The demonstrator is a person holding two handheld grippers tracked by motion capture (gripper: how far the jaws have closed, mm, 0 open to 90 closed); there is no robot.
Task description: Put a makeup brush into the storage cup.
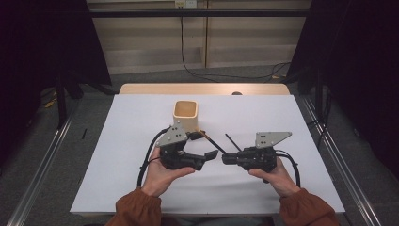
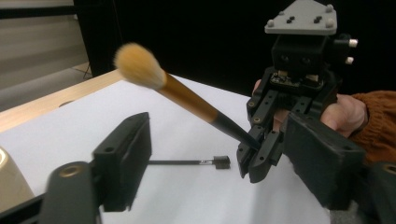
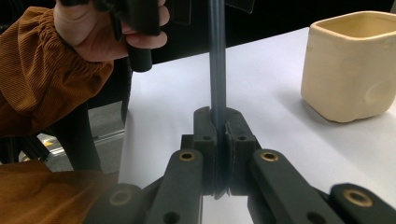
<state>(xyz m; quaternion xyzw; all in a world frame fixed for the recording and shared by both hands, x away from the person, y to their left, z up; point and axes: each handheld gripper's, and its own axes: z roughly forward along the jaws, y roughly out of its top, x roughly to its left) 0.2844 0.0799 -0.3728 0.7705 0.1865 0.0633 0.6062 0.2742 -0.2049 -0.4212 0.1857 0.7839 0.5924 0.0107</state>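
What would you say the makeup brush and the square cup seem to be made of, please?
Makeup brush: soft tan bristles, hair or synthetic, above a coppery, metallic-looking ferrule and a dark glossy handle, probably plastic or lacquered wood. Square cup: cream, matte, thick rounded walls with a dimple; likely ceramic, possibly moulded plastic.

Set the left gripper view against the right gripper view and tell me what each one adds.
The left gripper view adds the makeup brush's tan bristle head, a small black brush lying on the white table, and the left gripper's open jaws either side of the brush. The right gripper view adds the cream cup's open square mouth. Both show the right gripper clamped on the brush's dark handle.
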